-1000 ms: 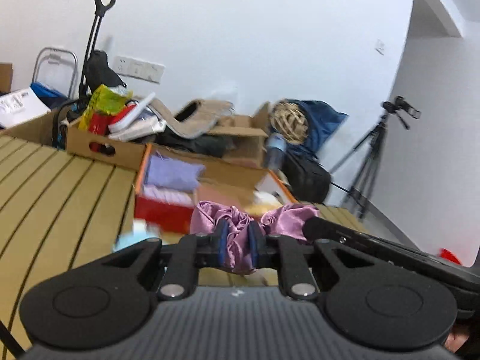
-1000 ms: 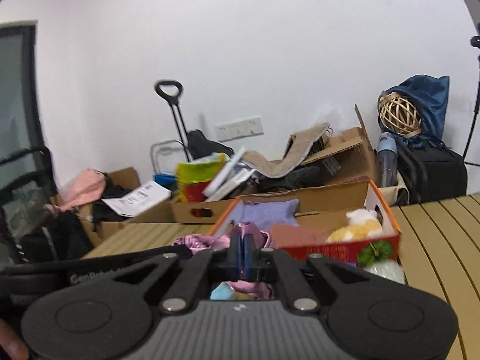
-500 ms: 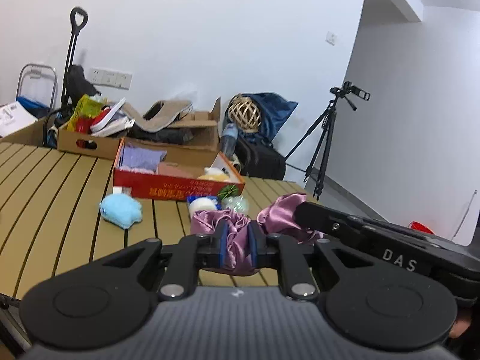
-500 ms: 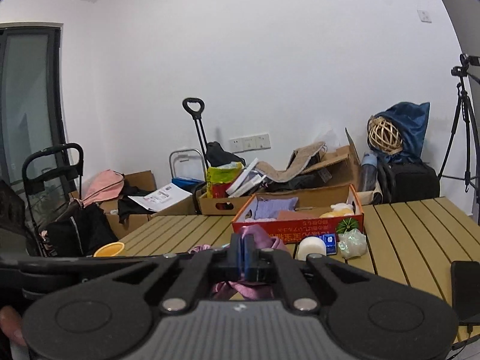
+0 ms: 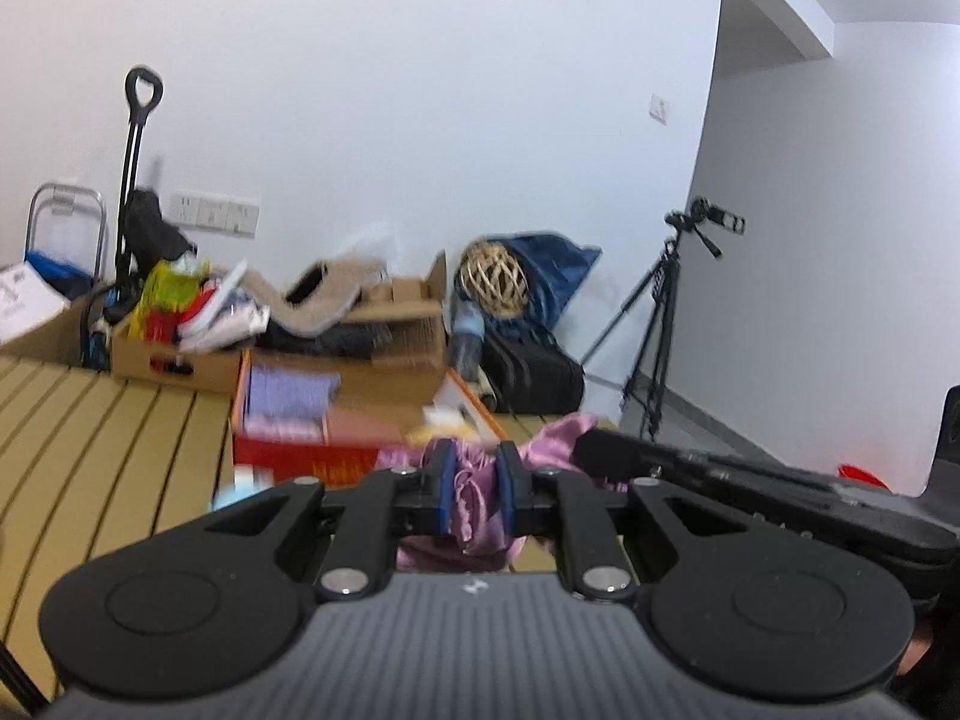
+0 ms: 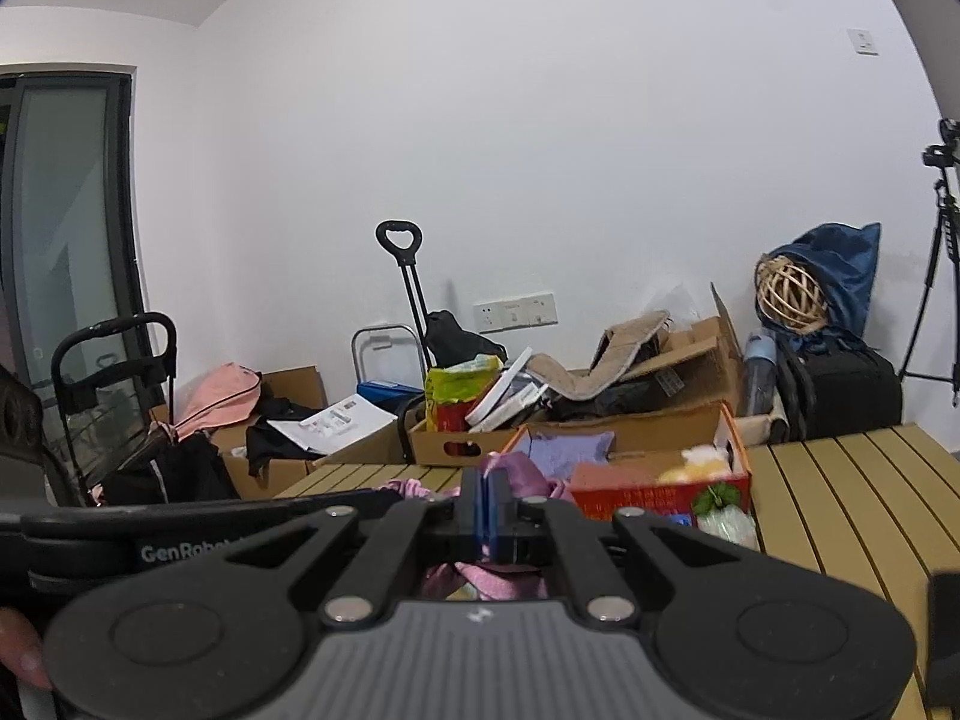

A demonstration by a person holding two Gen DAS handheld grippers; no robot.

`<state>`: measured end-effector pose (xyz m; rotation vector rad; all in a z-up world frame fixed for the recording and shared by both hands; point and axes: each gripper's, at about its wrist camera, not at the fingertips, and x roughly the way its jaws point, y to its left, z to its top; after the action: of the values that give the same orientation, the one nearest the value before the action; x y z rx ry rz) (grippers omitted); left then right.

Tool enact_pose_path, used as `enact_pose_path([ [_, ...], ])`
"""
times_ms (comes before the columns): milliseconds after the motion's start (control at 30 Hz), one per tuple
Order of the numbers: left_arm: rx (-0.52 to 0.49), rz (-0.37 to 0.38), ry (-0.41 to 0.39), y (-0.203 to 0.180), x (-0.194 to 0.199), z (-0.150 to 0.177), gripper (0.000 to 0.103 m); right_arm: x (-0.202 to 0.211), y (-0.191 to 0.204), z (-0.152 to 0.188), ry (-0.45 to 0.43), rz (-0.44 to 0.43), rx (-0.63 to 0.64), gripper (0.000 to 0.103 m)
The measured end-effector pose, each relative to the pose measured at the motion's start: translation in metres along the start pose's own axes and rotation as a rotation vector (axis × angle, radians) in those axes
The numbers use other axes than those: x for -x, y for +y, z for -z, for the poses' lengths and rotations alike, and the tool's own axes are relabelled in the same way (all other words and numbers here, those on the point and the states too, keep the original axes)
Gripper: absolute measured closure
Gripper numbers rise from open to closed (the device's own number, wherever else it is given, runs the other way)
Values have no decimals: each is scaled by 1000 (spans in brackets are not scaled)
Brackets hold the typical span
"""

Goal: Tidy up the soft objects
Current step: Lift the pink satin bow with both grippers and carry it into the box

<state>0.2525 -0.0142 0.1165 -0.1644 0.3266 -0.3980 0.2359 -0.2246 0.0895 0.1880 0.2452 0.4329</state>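
My left gripper [image 5: 474, 495] is shut on a bunched pink satin cloth [image 5: 474, 510], held above the slatted wooden table [image 5: 108, 450]. My right gripper [image 6: 487, 504] is shut on the same pink cloth [image 6: 528, 474], which bulges above and hangs below the pads. The right gripper's body lies across the right of the left wrist view [image 5: 750, 474]. A red cardboard box [image 6: 654, 495] stands ahead, holding a lilac folded cloth [image 6: 570, 447] and a yellow-white plush [image 6: 699, 462].
A green leafy item [image 6: 717, 498] and a clear bag [image 6: 726, 525] lie in front of the box. A light blue soft toy [image 5: 231, 495] lies left of it. Cluttered cardboard boxes [image 6: 462, 438], a trolley [image 6: 408, 294], bags and a tripod [image 5: 660, 312] stand behind the table.
Both grippers, still holding the pink cloth, pulled back from the red box half a second ago and have now moved forward towards it again. The box looks nearer.
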Motion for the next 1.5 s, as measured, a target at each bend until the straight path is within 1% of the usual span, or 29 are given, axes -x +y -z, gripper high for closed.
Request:
enact_pose_path([
  [67,8,5,-15,16,-27,-20,91,-32,-8,-15,3,-12,-6,101],
  [133,18,32,-13,36,-60,-42,96,-74,-21,-32,1,-40,-26,102],
  [200,33,33,-16,55,-94,-61,97,-120,-33,-47,12,-62,-57,102],
  [300,25,70,-14,88,-153,-79,97,-193,-49,-62,42,-71,-83,102],
  [333,16,41,-8,99,-172,-79,97,-222,-54,-63,56,-61,-65,102],
  [367,18,-19,30,109,-190,-77,96,-246,-59,-62,81,-30,-42,102],
  [400,26,-66,72,119,-204,-70,96,-270,-65,-57,133,14,-38,102],
  [433,46,-74,84,128,-208,-59,94,-282,-74,-50,166,42,-57,100],
  [467,59,-55,97,136,-208,-47,91,-284,-82,-42,172,44,-79,94],
  [500,74,-24,137,143,-206,-30,87,-280,-93,-31,185,46,-113,91],
  [567,109,29,201,153,-204,0,39,-265,-114,-1,248,53,-198,73],
  [600,136,46,248,156,-208,18,33,-258,-122,15,283,50,-237,56],
  [633,145,56,286,156,-215,31,33,-253,-128,30,312,58,-265,56],
  [700,102,51,338,153,-229,47,33,-245,-133,56,381,93,-277,57],
  [733,71,46,368,151,-239,53,34,-239,-131,64,384,94,-272,58],
  [800,98,50,422,153,-254,60,41,-234,-127,66,376,79,-284,57],
  [833,128,59,432,154,-257,63,50,-234,-124,64,375,71,-278,54],
  [900,136,84,427,155,-257,65,63,-231,-117,69,390,62,-263,54],
  [933,141,94,426,155,-257,65,73,-229,-115,70,397,57,-261,54],
  [1000,164,102,427,156,-255,67,78,-231,-106,75,408,54,-219,55],
  [1033,164,102,427,155,-257,66,84,-233,-102,78,414,55,-187,55],
  [1067,161,104,426,153,-256,66,86,-233,-99,79,409,62,-171,60],
  [1100,160,101,424,152,-255,66,87,-235,-97,82,402,62,-156,67],
  [1133,158,93,420,151,-253,65,88,-238,-95,85,415,73,-140,82],
  [1167,156,95,418,150,-251,64,90,-237,-93,87,427,91,-124,87],
  [1267,141,98,386,144,-240,56,91,-228,-88,81,406,72,-119,91],
  [1333,138,111,326,140,-228,43,91,-220,-85,69,360,63,-110,92],
  [1400,151,119,264,142,-223,24,91,-218,-84,49,319,44,-95,92],
  [1500,163,92,179,152,-234,-10,91,-241,-82,8,254,23,-4,92],
])
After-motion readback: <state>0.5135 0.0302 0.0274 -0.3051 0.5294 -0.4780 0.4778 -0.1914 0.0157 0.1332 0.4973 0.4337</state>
